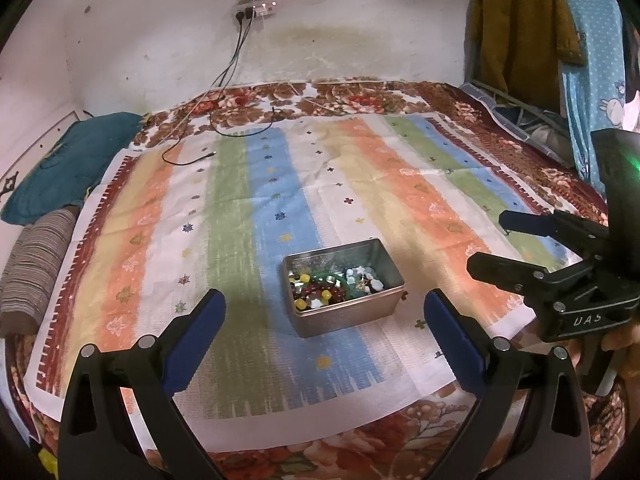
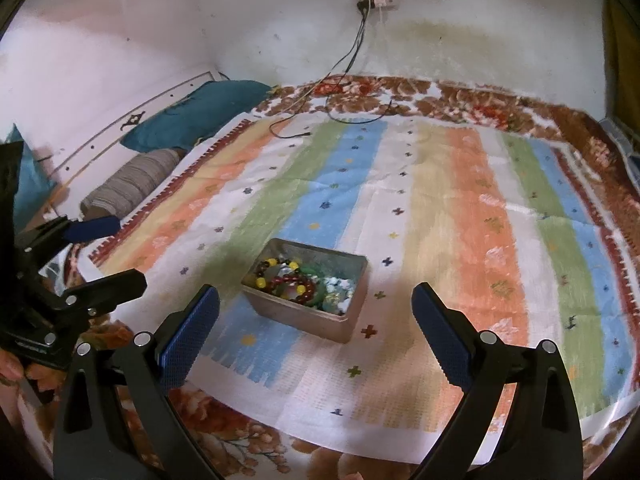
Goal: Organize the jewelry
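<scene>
A small metal tin (image 1: 352, 316) (image 2: 304, 318) sits on a striped cloth (image 1: 240, 208) (image 2: 460, 200) spread over a bed. Inside it lies a heap of jewelry (image 1: 334, 284) (image 2: 304, 280): dark red bead bracelets, yellow beads, a green bangle, pale pieces. My left gripper (image 1: 326, 320) hovers open just in front of the tin, nothing between its blue pads. My right gripper (image 2: 316, 316) is also open and empty, with the tin straight ahead between its fingers. Each gripper shows in the other's view, the right one (image 1: 490, 244) at the right edge, the left one (image 2: 120, 252) at the left edge.
A floral bedspread (image 1: 360, 96) lies under the cloth. A teal pillow (image 1: 72, 164) (image 2: 200, 116) and a striped bolster (image 1: 36, 264) (image 2: 132, 184) sit at the left. Black charger cables (image 1: 224, 128) (image 2: 344, 96) trail from a wall socket onto the far edge. Clothes (image 1: 520, 24) hang at the right.
</scene>
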{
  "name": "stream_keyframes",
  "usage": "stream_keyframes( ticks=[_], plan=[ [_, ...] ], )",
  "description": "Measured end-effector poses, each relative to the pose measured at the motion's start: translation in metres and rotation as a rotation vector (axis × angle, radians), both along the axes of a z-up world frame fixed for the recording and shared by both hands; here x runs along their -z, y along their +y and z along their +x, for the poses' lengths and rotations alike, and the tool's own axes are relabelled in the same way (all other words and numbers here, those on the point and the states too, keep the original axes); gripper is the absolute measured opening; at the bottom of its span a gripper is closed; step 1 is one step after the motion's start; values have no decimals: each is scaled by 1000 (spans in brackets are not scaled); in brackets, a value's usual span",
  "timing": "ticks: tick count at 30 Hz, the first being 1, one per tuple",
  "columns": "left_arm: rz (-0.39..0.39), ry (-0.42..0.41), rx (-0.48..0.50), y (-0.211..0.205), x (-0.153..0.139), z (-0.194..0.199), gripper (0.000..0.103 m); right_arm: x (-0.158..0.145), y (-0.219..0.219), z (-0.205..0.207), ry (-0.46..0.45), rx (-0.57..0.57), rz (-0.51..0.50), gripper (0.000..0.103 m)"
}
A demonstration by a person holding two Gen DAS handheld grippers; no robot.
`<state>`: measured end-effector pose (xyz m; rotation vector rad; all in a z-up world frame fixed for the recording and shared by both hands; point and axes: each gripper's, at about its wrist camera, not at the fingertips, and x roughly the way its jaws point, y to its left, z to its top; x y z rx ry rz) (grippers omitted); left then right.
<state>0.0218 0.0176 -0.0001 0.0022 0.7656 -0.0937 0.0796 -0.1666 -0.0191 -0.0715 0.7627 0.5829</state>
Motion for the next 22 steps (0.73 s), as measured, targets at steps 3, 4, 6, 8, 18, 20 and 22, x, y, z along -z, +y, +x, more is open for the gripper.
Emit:
stream_keyframes(
  ticks=[3, 4, 6, 8, 18, 20, 22],
  plan=[
    [-5, -2, 3, 1, -1, -1, 97, 0, 0, 1, -1, -9, 2, 98],
    [-7, -2, 4, 1, -1, -1, 97, 0, 0, 1, -2, -10, -1, 98],
    [-8, -4, 4, 0, -2, -1, 97, 1, 2, 1, -4, -14, -11, 98],
    [-8, -4, 4, 1, -2, -1, 97, 2, 4, -1, -6, -19, -19, 98],
    [-9, 5, -17, 2, -2, 0, 97, 3, 5, -3, -7, -17, -20, 98],
    [-12, 4, -22, 3, -3, 1, 97, 3, 4, -4, -5, -16, -20, 98],
    [-18, 7, -23, 4, -3, 1, 97, 3, 4, -4, -4, -15, -19, 98]
  ],
)
